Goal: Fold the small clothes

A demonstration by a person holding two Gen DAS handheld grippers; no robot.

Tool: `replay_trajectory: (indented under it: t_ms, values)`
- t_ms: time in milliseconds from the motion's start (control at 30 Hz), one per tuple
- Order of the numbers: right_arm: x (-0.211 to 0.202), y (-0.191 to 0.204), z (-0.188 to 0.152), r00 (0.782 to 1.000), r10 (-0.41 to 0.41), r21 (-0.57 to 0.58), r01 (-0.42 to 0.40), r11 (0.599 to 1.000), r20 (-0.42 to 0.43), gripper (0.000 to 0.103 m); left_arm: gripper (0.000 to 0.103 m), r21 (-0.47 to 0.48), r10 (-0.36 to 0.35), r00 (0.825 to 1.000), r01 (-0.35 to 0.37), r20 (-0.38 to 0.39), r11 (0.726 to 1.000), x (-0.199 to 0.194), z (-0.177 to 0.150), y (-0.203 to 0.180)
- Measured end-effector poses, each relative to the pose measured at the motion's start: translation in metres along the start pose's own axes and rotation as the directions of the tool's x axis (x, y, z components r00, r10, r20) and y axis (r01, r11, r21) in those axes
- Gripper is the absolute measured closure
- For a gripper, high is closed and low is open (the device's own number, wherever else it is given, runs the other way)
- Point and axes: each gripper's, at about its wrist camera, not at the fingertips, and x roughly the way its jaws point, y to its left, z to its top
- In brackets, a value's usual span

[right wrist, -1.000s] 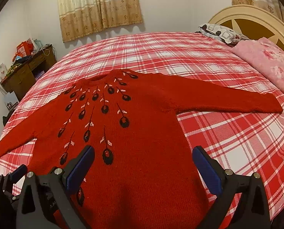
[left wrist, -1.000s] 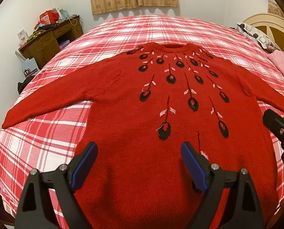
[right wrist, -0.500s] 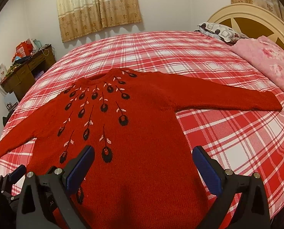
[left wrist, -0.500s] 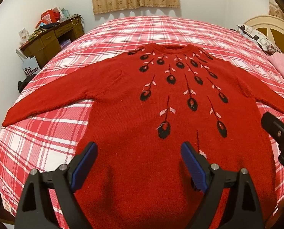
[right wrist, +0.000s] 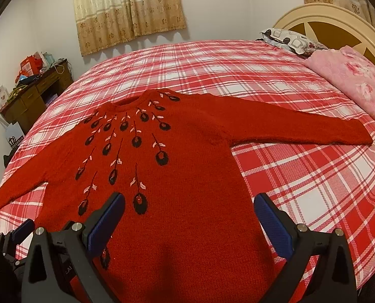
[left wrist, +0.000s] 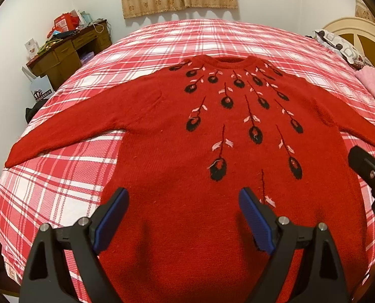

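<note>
While both grippers (left wrist: 182,217) (right wrist: 188,223) gape empty, sweater (left wrist: 187,202) hem cut off below.

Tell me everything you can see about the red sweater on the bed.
The red sweater looks like a fuzzy knit with a round ribbed collar. Black buds on dark stems with pale pink leaves fan down from the neck. It lies flat, front up, unfolded, on the red and white plaid bedspread, both sleeves spread out sideways, collar toward the curtained wall. Its hem is out of view. The left gripper and right gripper hover open over its lower body; no contact is visible.
</note>
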Motion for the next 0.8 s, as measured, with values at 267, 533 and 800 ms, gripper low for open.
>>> replay_trajectory:
  t_ms: [267,533,800]
  values:
    - [0.0013,-0.0009,-0.0005,1.0,0.001,0.003,-0.001,1.0,-0.003,0.001,0.012,-0.004,0.009,1.0,-0.009,-0.006,1.0,0.0014,-0.0003,0.0016]
    - [0.0022,-0.0007,-0.0006,1.0,0.001,0.002,-0.001,1.0,-0.003,0.001,0.012,-0.002,0.011,1.0,-0.011,-0.008,1.0,0.0028,-0.0008,0.0021]
    - [0.0027,-0.0011,-0.0006,1.0,0.002,0.005,-0.002,1.0,-0.005,0.001,0.012,-0.001,0.011,1.0,-0.012,-0.009,1.0,0.0029,-0.0009,0.002]
